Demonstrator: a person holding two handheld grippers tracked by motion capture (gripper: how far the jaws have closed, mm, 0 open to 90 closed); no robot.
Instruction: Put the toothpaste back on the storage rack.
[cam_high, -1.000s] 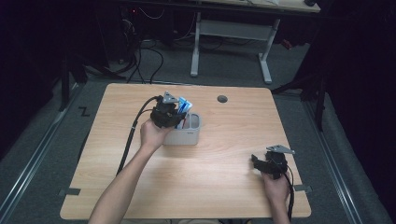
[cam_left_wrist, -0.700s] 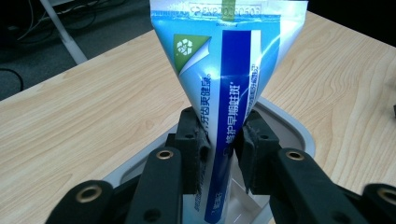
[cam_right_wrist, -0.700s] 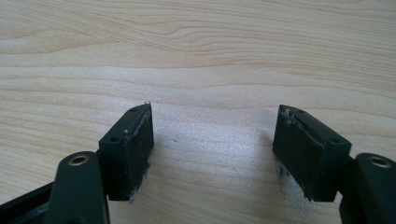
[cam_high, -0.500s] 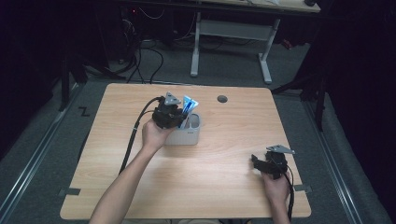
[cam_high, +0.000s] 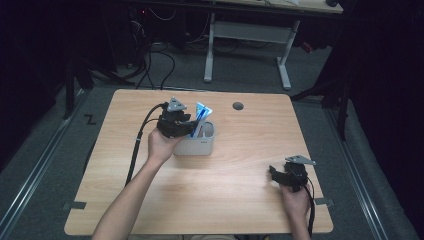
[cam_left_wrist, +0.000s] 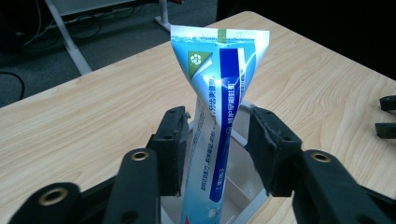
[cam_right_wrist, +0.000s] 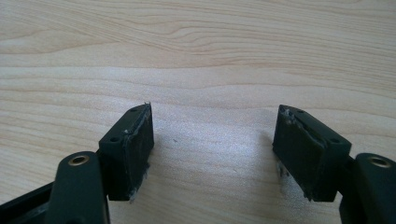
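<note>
Dark floor, cables and a white-legged desk frame lie beyond the light wooden table (cam_high: 240, 200) I am working at. Near that table's middle stands a small grey rectangular holder (cam_high: 197, 142), with a blue and white toothpaste tube (cam_high: 200, 116) upright in it, crimped flat end on top.

From the high view I see my left gripper (cam_high: 192, 127) held over the holder's left side, and my right gripper (cam_high: 275, 172) resting low by the table's near right corner, well apart from the holder.

My left gripper view adds the detail: its jaws stand spread on either side of the tube (cam_left_wrist: 215, 116), with a gap showing at the right pad; on the left I cannot tell whether the pad touches. Chinese lettering runs down the tube's dark blue stripe, a green recycling mark sits near its top, and the holder's pale rim (cam_left_wrist: 254, 198) shows below.

My right gripper view shows its two jaws wide apart above bare wood grain (cam_right_wrist: 210, 56), pinching nothing.
</note>
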